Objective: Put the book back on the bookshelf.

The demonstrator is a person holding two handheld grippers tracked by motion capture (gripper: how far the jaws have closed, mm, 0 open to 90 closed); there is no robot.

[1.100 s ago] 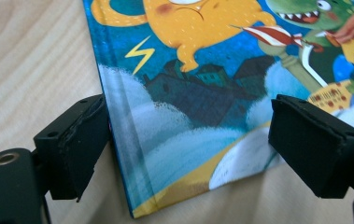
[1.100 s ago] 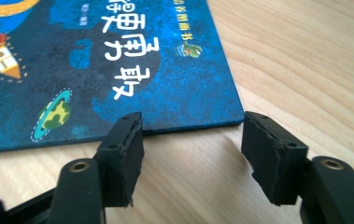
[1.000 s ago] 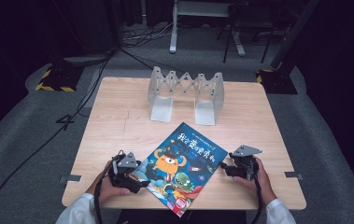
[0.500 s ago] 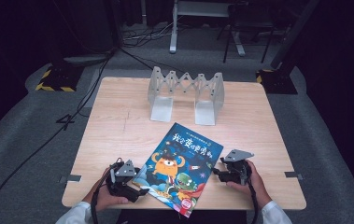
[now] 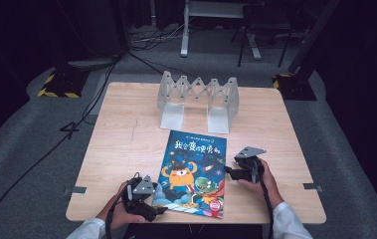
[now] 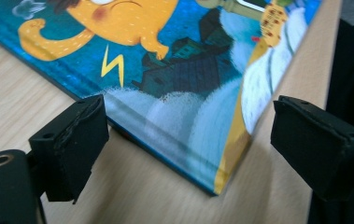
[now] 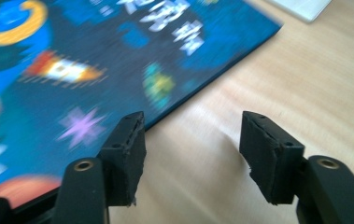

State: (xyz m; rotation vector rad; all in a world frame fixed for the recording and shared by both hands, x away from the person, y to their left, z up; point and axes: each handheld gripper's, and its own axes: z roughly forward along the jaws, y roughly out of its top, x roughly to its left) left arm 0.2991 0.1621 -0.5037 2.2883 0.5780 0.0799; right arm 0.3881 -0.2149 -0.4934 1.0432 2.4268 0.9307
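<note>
Lay flat on the near table (image 5: 121, 149): picture book (image 5: 194, 172), long side running near to far. Sat between left gripper (image 5: 148, 209) and right gripper (image 5: 232, 172), both spread wide, holding nothing.

A picture book (image 5: 192, 172) lies flat and closed, front cover up, on the near half of the wooden table (image 5: 121, 144), turned slightly so its top leans right and its lower edge sits just inside the table's near edge. The cover is deep blue with light lettering across the top, an orange cartoon creature at centre, a green figure to its lower right and a red round mark near the lower right corner. Its top edge lies just short of the white feet of the grey accordion-style rack (image 5: 198, 99) standing at the far centre.
</note>
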